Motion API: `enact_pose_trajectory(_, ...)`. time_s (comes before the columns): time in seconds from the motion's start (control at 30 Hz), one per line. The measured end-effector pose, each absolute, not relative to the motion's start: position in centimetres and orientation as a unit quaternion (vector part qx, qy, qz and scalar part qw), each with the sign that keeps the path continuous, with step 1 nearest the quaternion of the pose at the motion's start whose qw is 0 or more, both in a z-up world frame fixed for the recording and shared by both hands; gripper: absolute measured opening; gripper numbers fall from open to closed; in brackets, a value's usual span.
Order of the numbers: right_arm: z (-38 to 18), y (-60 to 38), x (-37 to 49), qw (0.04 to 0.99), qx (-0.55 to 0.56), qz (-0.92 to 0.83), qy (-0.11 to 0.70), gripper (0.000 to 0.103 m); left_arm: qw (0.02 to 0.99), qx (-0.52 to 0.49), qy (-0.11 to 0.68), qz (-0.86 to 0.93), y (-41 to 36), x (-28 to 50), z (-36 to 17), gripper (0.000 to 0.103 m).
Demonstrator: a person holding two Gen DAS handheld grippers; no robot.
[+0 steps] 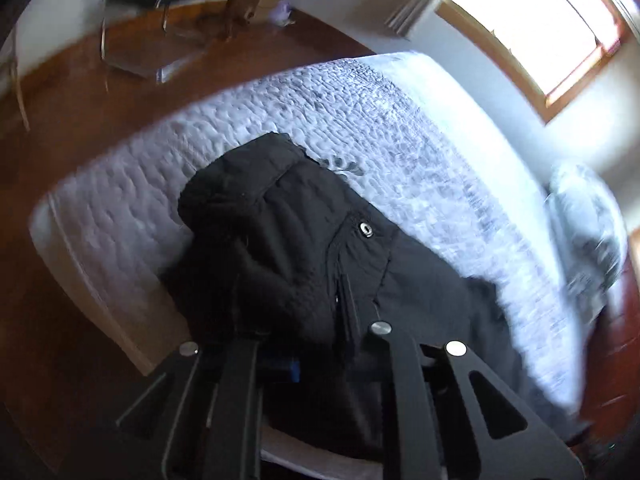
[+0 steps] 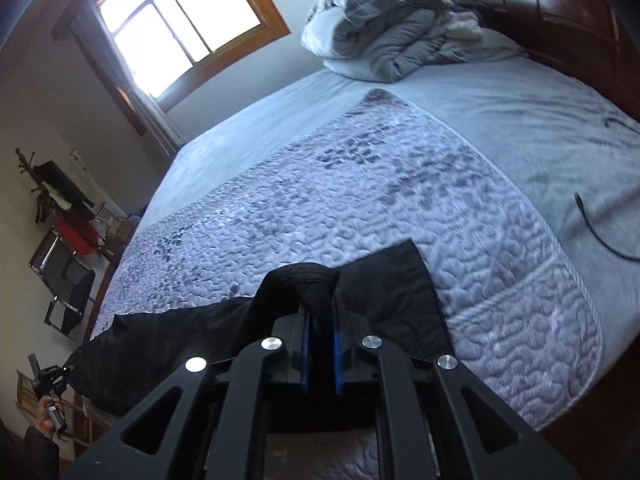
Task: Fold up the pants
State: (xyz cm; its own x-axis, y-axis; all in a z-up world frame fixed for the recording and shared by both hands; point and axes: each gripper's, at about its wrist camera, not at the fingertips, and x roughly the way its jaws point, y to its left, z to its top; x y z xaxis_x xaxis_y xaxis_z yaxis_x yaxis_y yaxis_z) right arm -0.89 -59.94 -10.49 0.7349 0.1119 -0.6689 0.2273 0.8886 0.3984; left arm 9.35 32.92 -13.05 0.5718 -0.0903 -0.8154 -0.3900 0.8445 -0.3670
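Black pants (image 1: 288,248) lie bunched on the quilted grey bedspread (image 1: 360,120), with a metal snap button (image 1: 366,229) facing up. My left gripper (image 1: 320,354) is buried in the cloth near the bed's edge; one blue pad (image 1: 294,370) shows, and the jaws stand close together on the fabric. In the right wrist view the pants (image 2: 392,292) stretch from my right gripper (image 2: 320,320) leftward to the left gripper (image 2: 50,380), which a hand holds. The right gripper is shut, with a fold of black cloth pinched between its blue pads (image 2: 306,344).
A folded grey duvet and pillow (image 2: 380,28) sit by the dark wooden headboard (image 2: 560,20). A black cable (image 2: 600,232) lies on the sheet at the right. Metal-framed chairs (image 1: 160,20) and a cardboard box (image 1: 256,0) stand on the wooden floor (image 1: 60,120) beyond the bed.
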Motion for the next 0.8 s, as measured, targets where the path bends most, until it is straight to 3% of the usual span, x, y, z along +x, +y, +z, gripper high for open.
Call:
enact_pose_trajectory(0.13,-11.9,-58.9,-1.7,0.897,0.224,-0.032,0.381,0.010,0.835,-0.244,0.482,0.107,32.8,8.5,-16.3,0.016)
enact_pose_trajectory(0.23,-13.5,-59.3,-2.7,0.886,0.239,-0.039,0.395,0.013,0.845,-0.207,0.477,0.124,31.9,7.7,-17.4,0.031)
enact_pose_trajectory(0.3,-14.2,-59.6,-3.4,0.879,0.247,-0.043,0.405,0.019,0.841,-0.208,0.477,0.150,31.8,7.2,-17.1,0.076)
enact_pose_trajectory(0.33,-14.4,-59.8,-3.8,0.876,0.247,-0.047,0.412,0.025,0.842,-0.210,0.472,0.156,31.7,6.6,-16.7,0.082)
enact_pose_trajectory(0.47,-13.9,-60.6,-6.0,0.872,0.249,-0.061,0.416,0.053,0.856,-0.196,0.449,0.167,30.1,4.2,-13.3,0.090)
enact_pose_trajectory(0.67,-11.3,-61.5,-9.5,0.865,0.335,-0.024,0.374,0.056,0.899,-0.168,0.378,0.145,24.0,0.8,-6.8,0.099)
enact_pose_trajectory(0.8,-10.9,-60.3,-9.9,0.846,0.401,0.030,0.351,0.058,0.902,-0.171,0.388,0.081,18.8,2.9,-6.7,0.099)
